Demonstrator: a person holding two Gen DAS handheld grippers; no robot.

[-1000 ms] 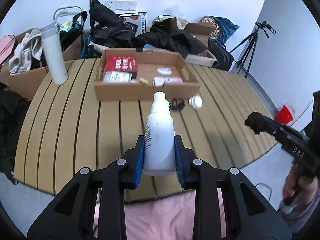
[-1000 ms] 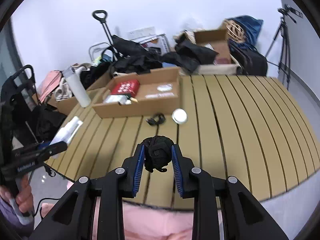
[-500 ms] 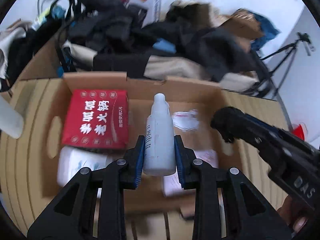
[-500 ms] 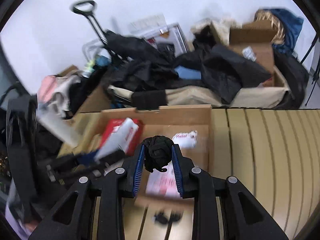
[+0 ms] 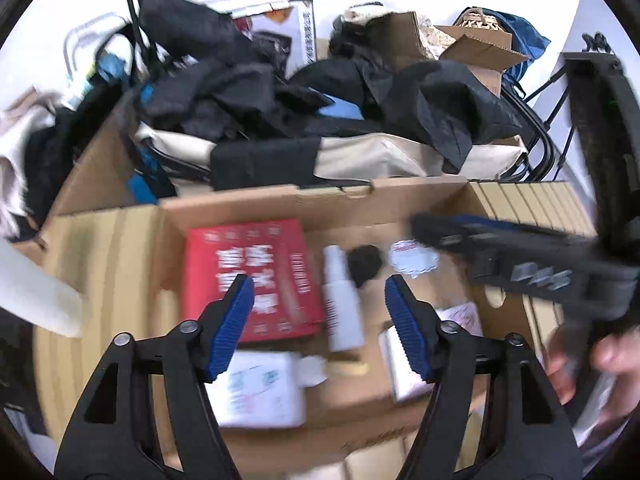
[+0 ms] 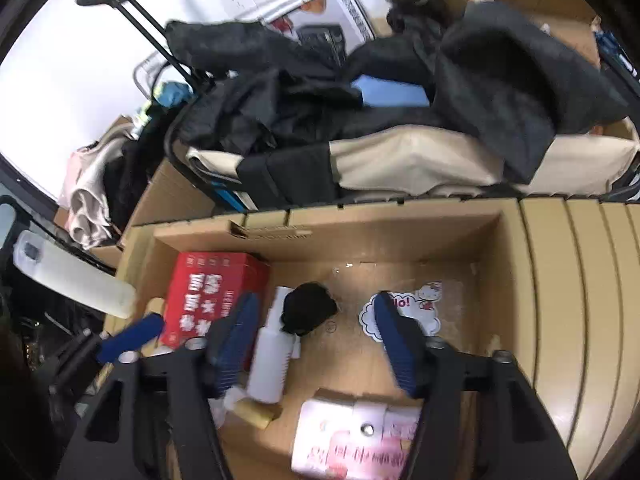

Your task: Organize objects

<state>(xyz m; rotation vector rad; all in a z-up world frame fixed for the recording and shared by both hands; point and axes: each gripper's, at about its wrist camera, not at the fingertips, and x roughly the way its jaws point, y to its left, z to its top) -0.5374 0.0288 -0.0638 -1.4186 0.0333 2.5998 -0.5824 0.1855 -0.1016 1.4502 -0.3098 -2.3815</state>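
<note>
The white spray bottle [image 5: 342, 304] lies in the open cardboard box [image 5: 400, 196], right of the red carton [image 5: 252, 276]. The black fabric ball [image 5: 364, 264] lies beside the bottle's top. My left gripper [image 5: 320, 320] is open and empty above the box. My right gripper [image 6: 316, 336] is open and empty above the same box [image 6: 400, 216]; the bottle [image 6: 272, 364], the black ball [image 6: 310, 312] and the red carton [image 6: 212, 296] show below it. The right gripper's body [image 5: 520, 264] crosses the left wrist view at the right.
The box also holds a white packet [image 5: 260, 392], a pink-and-white packet [image 6: 356, 444] and a cartoon sticker [image 6: 420, 308]. A white thermos [image 6: 76, 276] stands left of the box. Black clothes and bags [image 6: 360, 92] pile behind it. The slatted wooden table [image 6: 580, 300] extends right.
Both grippers have opened over the box. The spray bottle left the left gripper and the black ball left the right gripper; both now lie in the box.
</note>
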